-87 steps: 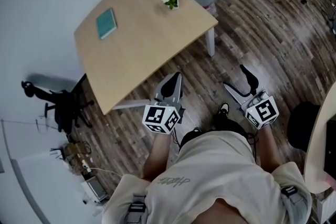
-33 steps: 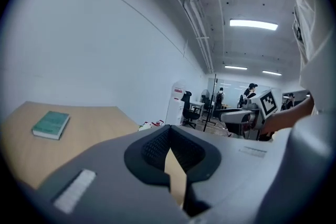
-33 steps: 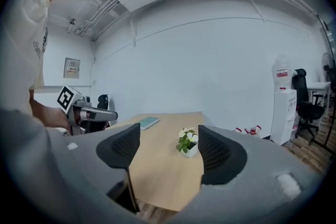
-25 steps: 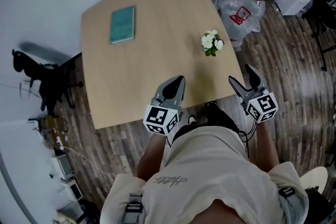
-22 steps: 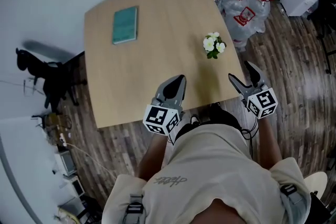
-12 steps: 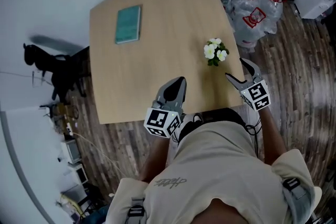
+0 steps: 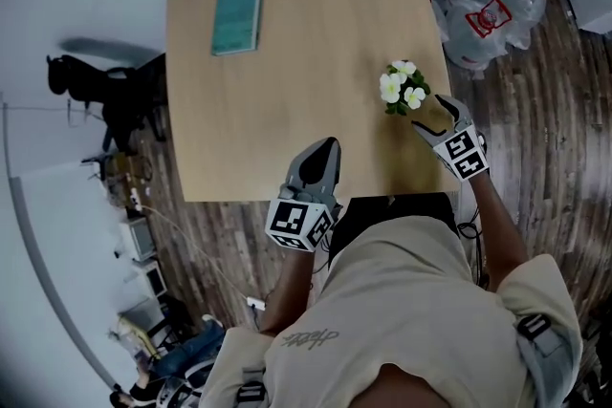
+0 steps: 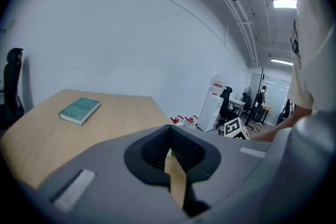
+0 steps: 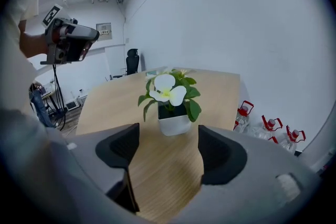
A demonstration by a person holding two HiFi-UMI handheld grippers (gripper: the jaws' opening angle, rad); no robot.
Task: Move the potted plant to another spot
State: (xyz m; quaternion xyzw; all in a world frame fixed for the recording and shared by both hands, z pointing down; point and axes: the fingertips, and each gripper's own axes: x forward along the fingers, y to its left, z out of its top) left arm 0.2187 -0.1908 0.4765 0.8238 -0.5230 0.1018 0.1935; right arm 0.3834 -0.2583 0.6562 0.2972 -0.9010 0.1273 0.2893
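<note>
The potted plant (image 7: 404, 87), white flowers and green leaves in a small white pot (image 9: 174, 123), stands near the right edge of the light wooden table (image 7: 296, 62). My right gripper (image 7: 435, 117) is just in front of it, low over the table. Its jaws stand open, with the pot a little beyond the fingertips and nothing between them. In the right gripper view the plant (image 9: 170, 93) fills the middle above that gripper (image 9: 164, 140). My left gripper (image 7: 322, 149) hovers over the table's near edge, left of the plant, jaws shut and empty (image 8: 171, 136).
A teal book (image 7: 236, 17) lies at the table's far left, also in the left gripper view (image 8: 80, 110). Water bottles (image 7: 483, 5) with red handles stand on the wood floor beyond the right edge. A black office chair (image 7: 105, 96) and floor clutter (image 7: 143, 244) are to the left.
My right gripper has dropped and moved in toward the plant, from off the table's corner to just in front of the pot. The left gripper has shifted slightly forward over the table edge.
</note>
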